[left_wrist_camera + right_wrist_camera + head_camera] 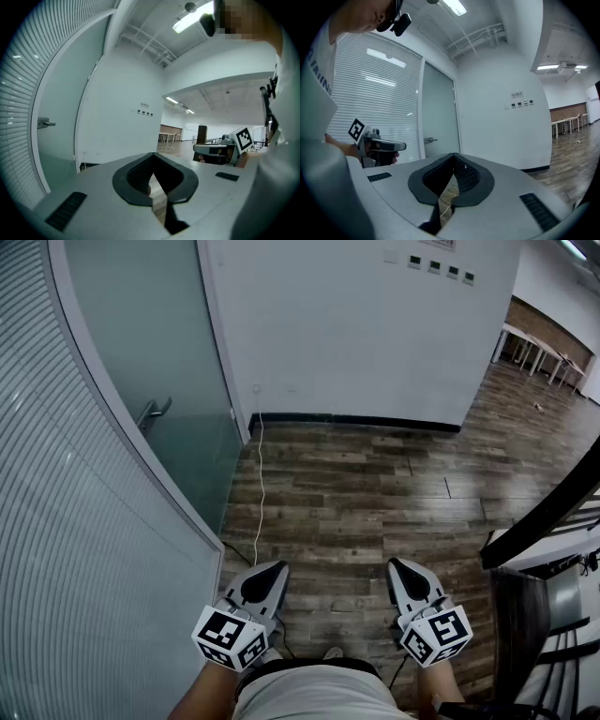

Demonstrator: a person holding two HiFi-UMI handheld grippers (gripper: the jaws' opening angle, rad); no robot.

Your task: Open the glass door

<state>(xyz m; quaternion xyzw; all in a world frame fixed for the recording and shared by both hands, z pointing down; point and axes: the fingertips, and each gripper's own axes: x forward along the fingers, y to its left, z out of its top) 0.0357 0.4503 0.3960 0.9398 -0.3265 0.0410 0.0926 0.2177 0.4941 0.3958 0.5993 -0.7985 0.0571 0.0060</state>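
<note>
A person stands on a dark wood-plank floor (375,493), seen from above, holding 2 grey two-jaw grippers low and level in front of the waist. The left gripper (272,573) and the right gripper (401,573) each have their jaws pressed together with nothing between them, which suits an approach with nothing yet to hold. The tall frosted glass door (159,362) is closed, set in a curved ribbed glass wall (84,549) ahead and to the left, well apart from both grippers. Its small silver metal lever handle (155,413) sticks out on the near side, probably the part to grasp, and the left gripper is the nearer one. A thin white cable (260,484) runs along the floor from the plain white wall (356,334) towards the person's feet
</note>
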